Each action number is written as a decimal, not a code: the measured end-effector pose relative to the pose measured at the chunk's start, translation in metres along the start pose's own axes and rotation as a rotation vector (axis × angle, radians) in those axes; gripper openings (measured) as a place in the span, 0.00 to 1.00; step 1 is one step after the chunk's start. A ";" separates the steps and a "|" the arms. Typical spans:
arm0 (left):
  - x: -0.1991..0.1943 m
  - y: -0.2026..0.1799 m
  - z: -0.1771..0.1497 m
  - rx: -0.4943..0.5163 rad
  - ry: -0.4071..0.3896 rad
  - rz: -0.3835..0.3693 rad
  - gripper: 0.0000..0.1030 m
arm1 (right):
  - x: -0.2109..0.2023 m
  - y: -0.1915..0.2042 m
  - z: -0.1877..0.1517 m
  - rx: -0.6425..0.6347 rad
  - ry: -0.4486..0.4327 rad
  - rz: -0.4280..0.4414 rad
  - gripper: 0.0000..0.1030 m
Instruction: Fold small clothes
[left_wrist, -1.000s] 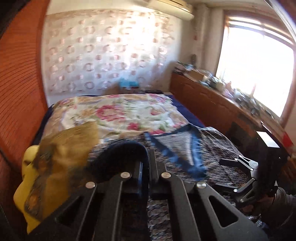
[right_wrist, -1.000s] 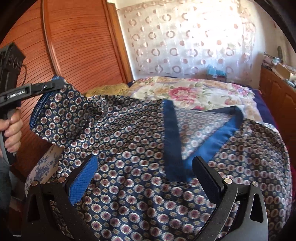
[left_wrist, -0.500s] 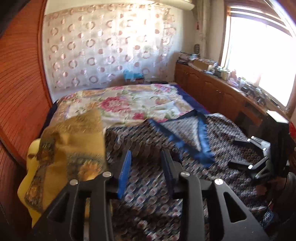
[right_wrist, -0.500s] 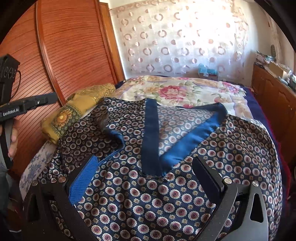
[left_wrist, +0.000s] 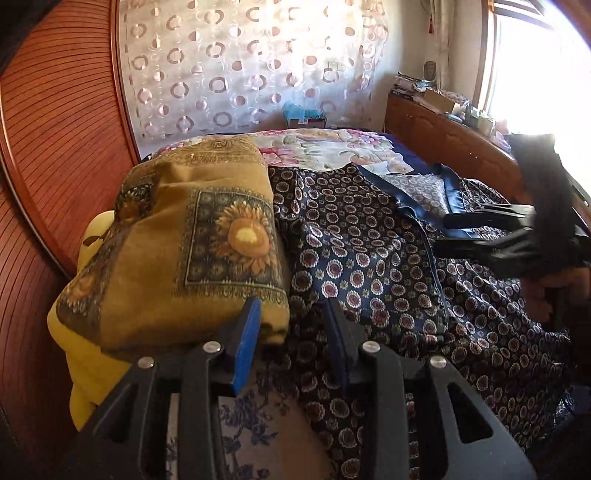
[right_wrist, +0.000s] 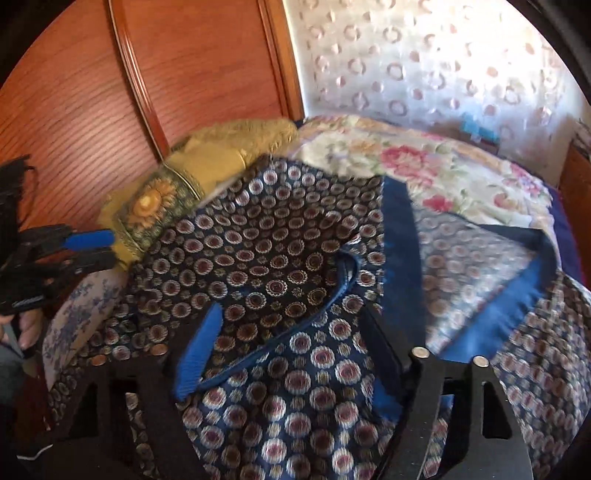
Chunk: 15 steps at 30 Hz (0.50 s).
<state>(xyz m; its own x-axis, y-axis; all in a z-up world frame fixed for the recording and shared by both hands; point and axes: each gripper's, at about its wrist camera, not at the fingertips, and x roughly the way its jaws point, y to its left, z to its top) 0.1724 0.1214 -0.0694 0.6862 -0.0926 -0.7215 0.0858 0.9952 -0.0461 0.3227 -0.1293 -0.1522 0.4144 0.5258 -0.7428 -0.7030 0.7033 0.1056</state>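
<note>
Patterned garment (left_wrist: 369, 258) on floral bed (left_wrist: 325, 147)

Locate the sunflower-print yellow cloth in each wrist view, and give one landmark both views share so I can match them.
Left wrist: the sunflower-print yellow cloth fills the left-centre, just beyond the left hand-held gripper, beside the navy patterned garment.
Right wrist: it lies at upper left, at the garment's far-left edge, by the wooden wardrobe.
Shared landmark: the floral bedspread behind the garment.
</note>
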 end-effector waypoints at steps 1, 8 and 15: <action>0.000 -0.001 -0.001 -0.002 -0.001 0.000 0.33 | 0.006 -0.003 0.002 0.005 0.010 -0.012 0.66; -0.003 -0.003 -0.004 -0.024 -0.010 -0.002 0.33 | 0.031 -0.024 0.014 0.039 0.029 -0.076 0.42; -0.008 -0.015 0.000 -0.021 -0.028 -0.014 0.33 | 0.044 -0.033 0.028 -0.007 0.032 -0.172 0.40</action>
<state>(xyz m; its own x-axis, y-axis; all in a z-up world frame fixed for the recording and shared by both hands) 0.1652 0.1067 -0.0632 0.7050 -0.1068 -0.7011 0.0806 0.9943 -0.0704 0.3803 -0.1159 -0.1698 0.5110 0.3823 -0.7699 -0.6272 0.7783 -0.0298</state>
